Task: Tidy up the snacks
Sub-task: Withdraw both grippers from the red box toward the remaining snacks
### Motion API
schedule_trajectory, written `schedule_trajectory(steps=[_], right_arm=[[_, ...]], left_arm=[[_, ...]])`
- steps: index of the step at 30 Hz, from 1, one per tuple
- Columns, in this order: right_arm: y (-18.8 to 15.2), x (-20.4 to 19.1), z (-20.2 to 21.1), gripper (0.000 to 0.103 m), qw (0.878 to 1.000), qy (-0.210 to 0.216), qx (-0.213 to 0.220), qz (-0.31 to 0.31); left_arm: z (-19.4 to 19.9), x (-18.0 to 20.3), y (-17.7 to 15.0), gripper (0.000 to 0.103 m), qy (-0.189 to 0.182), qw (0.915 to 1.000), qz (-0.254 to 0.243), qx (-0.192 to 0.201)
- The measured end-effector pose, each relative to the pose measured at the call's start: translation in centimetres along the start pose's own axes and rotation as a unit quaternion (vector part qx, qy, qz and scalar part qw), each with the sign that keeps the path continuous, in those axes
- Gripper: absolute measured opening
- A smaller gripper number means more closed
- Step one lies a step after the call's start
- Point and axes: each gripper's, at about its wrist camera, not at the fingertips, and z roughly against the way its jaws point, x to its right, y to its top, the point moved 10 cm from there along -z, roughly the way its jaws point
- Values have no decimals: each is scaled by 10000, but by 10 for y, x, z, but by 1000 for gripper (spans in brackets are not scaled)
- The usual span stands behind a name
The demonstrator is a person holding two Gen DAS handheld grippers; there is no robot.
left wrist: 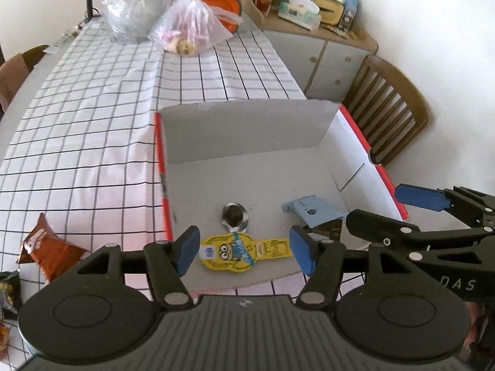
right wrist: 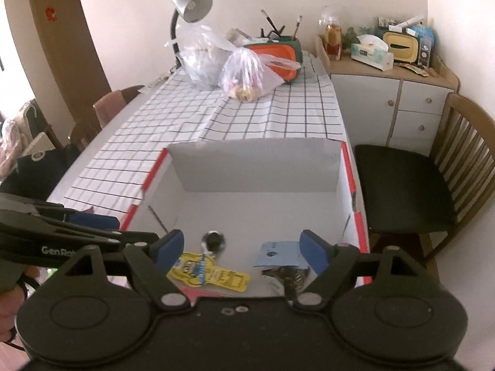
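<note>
An open cardboard box [left wrist: 247, 133] [right wrist: 253, 167] with red edges lies on the checked tablecloth. Inside lie a yellow Minions snack [left wrist: 244, 249] [right wrist: 210, 270], a small silver-wrapped round snack [left wrist: 235, 215] [right wrist: 213, 241] and a light blue packet [left wrist: 312, 210] [right wrist: 280, 253]. A dark patterned packet [right wrist: 290, 273] lies under the blue one. My left gripper [left wrist: 244, 250] is open and empty over the box's near edge, above the yellow snack. My right gripper [right wrist: 241, 249] is open and empty over the same edge; it also shows in the left wrist view [left wrist: 365, 216].
An orange-brown snack bag [left wrist: 46, 247] and a dark packet [left wrist: 9, 290] lie on the cloth left of the box. Plastic bags [right wrist: 222, 61], an orange case [right wrist: 278, 52] and a lamp [right wrist: 188, 6] stand at the far end. A wooden chair [right wrist: 433, 167] and a cabinet [right wrist: 393, 102] are on the right.
</note>
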Motion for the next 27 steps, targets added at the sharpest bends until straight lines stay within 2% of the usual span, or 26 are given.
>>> schedule_trajectory(steps=[2,7,10,14,19,27], right_arm=[[-1,-7,6,89,10000,47,71,12],[-5,-29,17,91,9995,268,155,20],[-9,-43,19,92,9991,399,159,22],[-15,-65,19,98,9985,527,146,71],[-19,-94,16,103,9975,682,157,97],[-33,-148,-3,103,9963,793,-22,344]], left_arm=[[10,-5,-3,67,12,9999,64,89],[33,-19,-16,68,51,9996,86,264],[46,-30,-24,77,78,9989,151,436],[57,-50,-35,79,155,9982,269,505],[67,-85,-49,79,252,9970,533,508],[88,-157,-80,79,547,9904,1189,455]])
